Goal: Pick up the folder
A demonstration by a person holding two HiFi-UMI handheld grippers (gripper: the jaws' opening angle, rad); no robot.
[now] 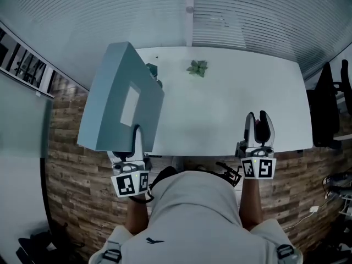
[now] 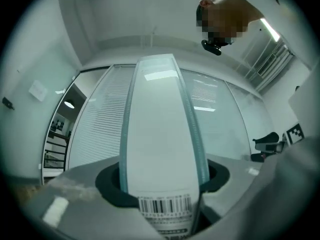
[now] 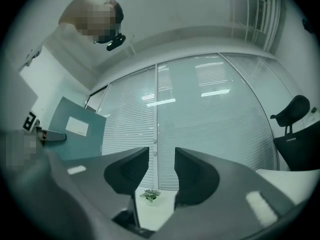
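Note:
A big grey-blue folder with a white label on its side is held up in the air over the table's left end, tilted. My left gripper is shut on its lower edge. In the left gripper view the folder's spine, with a barcode sticker, fills the gap between the jaws. My right gripper hovers over the table's near edge on the right. Its jaws stand a narrow gap apart with nothing between them. The right gripper view also shows the folder at the left.
The white table carries a small green plant near its far edge. A black office chair stands beyond the table's right end. Glass walls with blinds lie behind the table. The floor is wood-patterned.

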